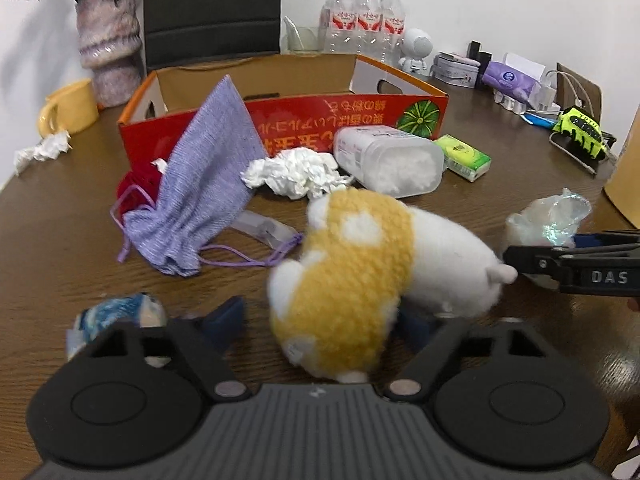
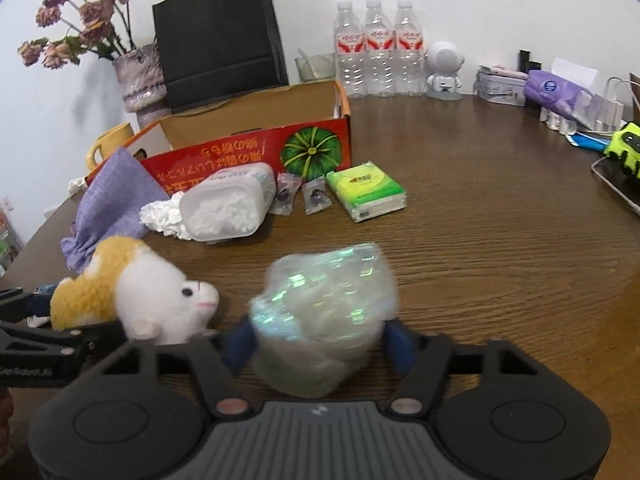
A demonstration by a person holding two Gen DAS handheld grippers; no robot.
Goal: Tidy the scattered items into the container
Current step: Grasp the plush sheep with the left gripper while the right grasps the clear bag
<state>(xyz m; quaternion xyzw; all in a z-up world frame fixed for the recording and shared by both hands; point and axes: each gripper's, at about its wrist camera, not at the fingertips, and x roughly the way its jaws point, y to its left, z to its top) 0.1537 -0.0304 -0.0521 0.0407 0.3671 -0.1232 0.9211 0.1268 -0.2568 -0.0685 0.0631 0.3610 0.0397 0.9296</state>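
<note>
While the left gripper (image 1: 320, 320) has its blue pads on either flank of the yellow-and-white plush toy (image 1: 360, 264), clamped on it, the right gripper (image 2: 320, 340) is closed around a crinkled iridescent plastic bundle (image 2: 324, 300). Beyond them on the wooden table (image 2: 500, 240) lie a purple drawstring pouch (image 1: 200, 184), crumpled tissue (image 1: 296, 172), a clear tub (image 1: 392, 160) and a green tissue pack (image 2: 366, 192). Farthest stands the open red cardboard box (image 1: 288, 120).

Bkgd: vase w/ dried roses (image 2: 140, 76), black bag (image 2: 218, 36), 3 water bottles (image 2: 378, 48), yellow mug (image 1: 70, 108).
</note>
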